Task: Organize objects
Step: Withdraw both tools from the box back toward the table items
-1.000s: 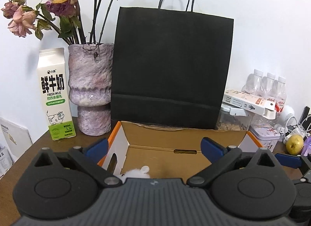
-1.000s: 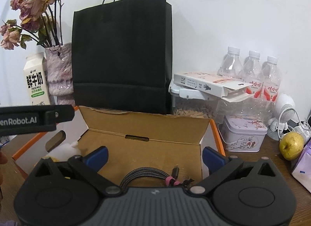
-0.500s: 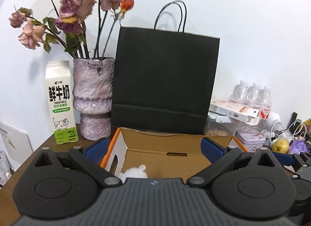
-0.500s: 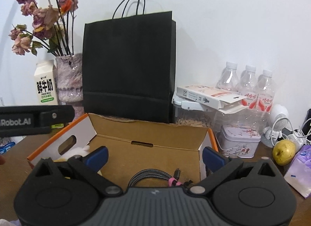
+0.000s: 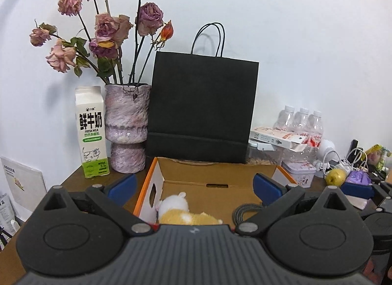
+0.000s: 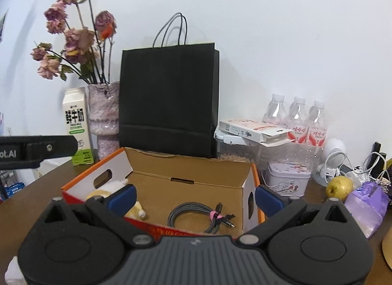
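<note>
An open cardboard box with orange edges stands on the brown table; it also shows in the left wrist view. Inside lie a white and yellow plush toy, also seen in the right wrist view, and a coiled braided cable. My left gripper is open and empty, in front of and above the box. My right gripper is open and empty, also held in front of and above the box. Part of the left gripper shows at the left of the right wrist view.
Behind the box stand a black paper bag, a vase of dried roses and a milk carton. To the right are water bottles, a tin, a pear, a purple bag and cables.
Both grippers have pulled back and risen from the box. More of the box's inside, the plush toy and the cable now show. Both stay open.
</note>
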`<state>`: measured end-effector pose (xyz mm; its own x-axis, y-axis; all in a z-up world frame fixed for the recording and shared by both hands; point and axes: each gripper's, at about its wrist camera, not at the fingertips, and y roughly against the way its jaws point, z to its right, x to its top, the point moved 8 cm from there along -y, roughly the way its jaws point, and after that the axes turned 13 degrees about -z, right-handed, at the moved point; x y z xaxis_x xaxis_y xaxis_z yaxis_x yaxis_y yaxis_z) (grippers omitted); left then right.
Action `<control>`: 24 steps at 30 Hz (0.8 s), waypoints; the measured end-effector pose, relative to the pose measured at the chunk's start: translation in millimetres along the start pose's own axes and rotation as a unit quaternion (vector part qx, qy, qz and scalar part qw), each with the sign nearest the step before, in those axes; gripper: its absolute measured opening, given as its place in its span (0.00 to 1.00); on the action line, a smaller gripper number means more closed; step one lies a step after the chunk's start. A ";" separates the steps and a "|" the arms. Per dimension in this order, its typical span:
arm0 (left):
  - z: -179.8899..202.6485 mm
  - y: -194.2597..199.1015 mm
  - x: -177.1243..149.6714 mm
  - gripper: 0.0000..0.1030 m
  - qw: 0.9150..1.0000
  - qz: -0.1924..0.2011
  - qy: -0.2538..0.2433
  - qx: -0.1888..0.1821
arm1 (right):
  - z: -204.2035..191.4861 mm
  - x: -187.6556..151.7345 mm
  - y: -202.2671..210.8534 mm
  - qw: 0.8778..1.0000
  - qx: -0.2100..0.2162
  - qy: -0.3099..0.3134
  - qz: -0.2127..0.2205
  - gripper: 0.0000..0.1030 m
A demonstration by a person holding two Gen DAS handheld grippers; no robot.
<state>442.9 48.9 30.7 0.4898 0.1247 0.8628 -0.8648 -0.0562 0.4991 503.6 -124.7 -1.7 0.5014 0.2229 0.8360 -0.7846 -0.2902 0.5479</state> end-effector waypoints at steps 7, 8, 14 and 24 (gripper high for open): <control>-8.6 29.4 -23.5 1.00 1.000 0.000 -0.003 0.002 | -5.1 -26.5 39.4 1.000 0.004 0.002 0.020 1.00; -10.4 33.4 -27.6 1.00 1.000 -0.001 -0.003 0.004 | -5.7 -31.0 44.7 1.000 0.004 0.003 0.022 1.00; -19.8 51.3 -56.5 1.00 1.000 -0.004 -0.013 0.010 | -7.7 -65.3 71.0 1.000 0.006 0.006 0.019 1.00; -36.0 58.1 -109.9 1.00 0.998 -0.051 -0.018 0.010 | -11.4 -123.4 89.5 1.000 0.006 0.007 -0.026 1.00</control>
<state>334.8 67.5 -38.0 0.5797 0.0944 0.8093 -0.8077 -0.0647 0.5861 367.4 -167.5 -56.1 0.5358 0.2510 0.8061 -0.7536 -0.2883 0.5907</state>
